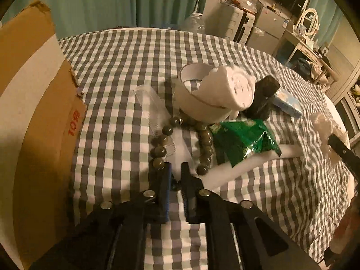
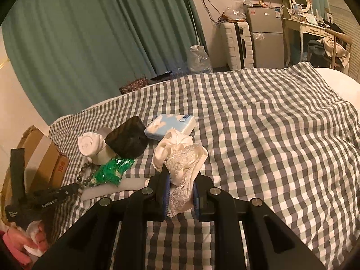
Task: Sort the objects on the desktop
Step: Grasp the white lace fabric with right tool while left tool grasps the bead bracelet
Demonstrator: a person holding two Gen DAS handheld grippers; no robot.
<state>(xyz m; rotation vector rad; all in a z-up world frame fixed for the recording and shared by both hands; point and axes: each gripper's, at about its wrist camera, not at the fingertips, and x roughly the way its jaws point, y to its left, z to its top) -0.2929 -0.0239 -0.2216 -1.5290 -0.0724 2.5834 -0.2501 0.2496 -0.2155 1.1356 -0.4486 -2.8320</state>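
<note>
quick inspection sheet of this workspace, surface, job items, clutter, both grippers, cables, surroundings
surface: grey and white checked cloth, wrinkled.
job's things: bead bracelet, clear comb, green packet, white cup with scalloped rim, black case, blue tissue pack, lace cloth, clustered together.
clutter: cardboard box at the left edge of the cloth.
grippers: left gripper shut on the bead bracelet; right gripper shut on the lace cloth.
cables: wires hanging on the far wall.
surroundings: green curtains, white suitcase, small fridge, dressing table with mirror.
</note>
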